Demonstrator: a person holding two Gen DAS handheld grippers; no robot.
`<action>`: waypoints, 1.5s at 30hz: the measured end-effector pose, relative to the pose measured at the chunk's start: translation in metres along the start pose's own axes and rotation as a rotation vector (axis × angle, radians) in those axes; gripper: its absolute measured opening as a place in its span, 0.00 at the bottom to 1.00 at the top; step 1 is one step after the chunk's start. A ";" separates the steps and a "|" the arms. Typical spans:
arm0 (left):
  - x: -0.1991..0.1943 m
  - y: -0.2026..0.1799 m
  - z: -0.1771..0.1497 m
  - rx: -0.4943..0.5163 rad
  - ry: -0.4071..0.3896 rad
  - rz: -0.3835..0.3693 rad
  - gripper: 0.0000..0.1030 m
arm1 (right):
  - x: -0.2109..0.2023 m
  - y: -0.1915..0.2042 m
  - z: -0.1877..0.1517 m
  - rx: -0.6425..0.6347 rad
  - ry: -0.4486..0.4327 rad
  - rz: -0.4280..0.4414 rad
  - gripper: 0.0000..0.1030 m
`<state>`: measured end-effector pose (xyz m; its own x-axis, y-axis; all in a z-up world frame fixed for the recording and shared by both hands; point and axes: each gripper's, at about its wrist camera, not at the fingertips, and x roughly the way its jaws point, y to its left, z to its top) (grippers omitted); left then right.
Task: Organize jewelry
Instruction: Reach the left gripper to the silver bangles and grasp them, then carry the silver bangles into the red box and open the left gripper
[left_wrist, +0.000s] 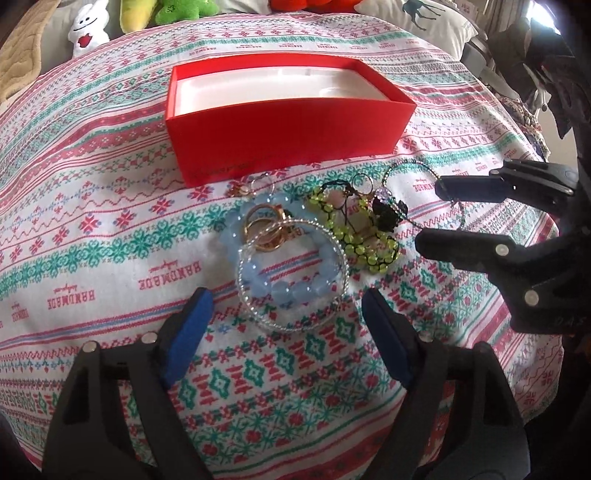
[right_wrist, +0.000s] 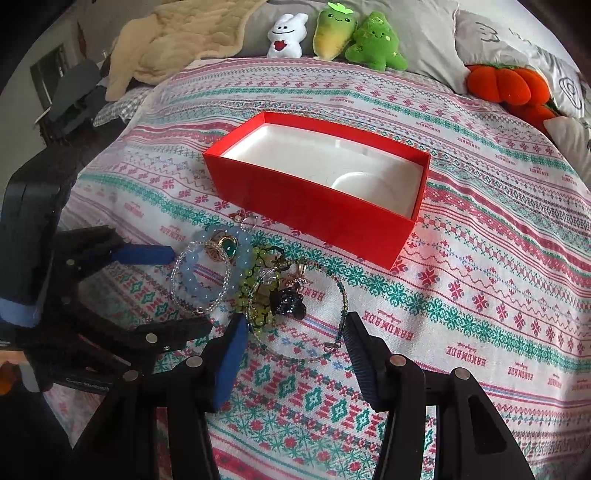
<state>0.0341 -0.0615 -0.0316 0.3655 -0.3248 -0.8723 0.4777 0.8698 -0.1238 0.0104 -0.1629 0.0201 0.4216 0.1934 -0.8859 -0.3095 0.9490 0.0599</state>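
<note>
An open red box (left_wrist: 284, 136) with a white lining sits on the patterned cloth; it also shows in the right wrist view (right_wrist: 314, 214). In front of it lies a jewelry pile: a blue bead bracelet (left_wrist: 291, 291) (right_wrist: 192, 280), a clear bead bangle (left_wrist: 295, 325), gold rings (left_wrist: 264, 229), a green bead piece (left_wrist: 369, 251) (right_wrist: 255, 295) and a thin bead necklace (left_wrist: 410, 166) (right_wrist: 343, 295). My left gripper (left_wrist: 286, 317) is open, its fingers on either side of the blue bracelet. My right gripper (right_wrist: 295, 332) (left_wrist: 428, 214) is open around the thin necklace's near loop.
Plush toys (right_wrist: 332, 37) and an orange plush (right_wrist: 506, 85) line the back by grey pillows (right_wrist: 424, 40). A beige blanket (right_wrist: 166, 40) lies at the back left. The cloth (right_wrist: 480, 295) spreads to the right of the pile.
</note>
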 end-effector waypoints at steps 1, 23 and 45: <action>0.001 -0.001 0.000 0.004 0.000 0.005 0.80 | 0.000 -0.001 0.000 0.005 0.001 -0.001 0.53; -0.012 -0.006 -0.003 -0.009 -0.018 0.008 0.29 | -0.011 -0.011 0.005 0.038 -0.025 -0.023 0.53; -0.041 0.008 -0.005 -0.105 -0.098 0.009 0.05 | -0.017 -0.016 0.010 0.052 -0.042 -0.027 0.53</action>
<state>0.0186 -0.0390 0.0010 0.4483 -0.3467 -0.8239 0.3892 0.9055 -0.1693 0.0166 -0.1789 0.0391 0.4647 0.1765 -0.8677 -0.2532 0.9655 0.0608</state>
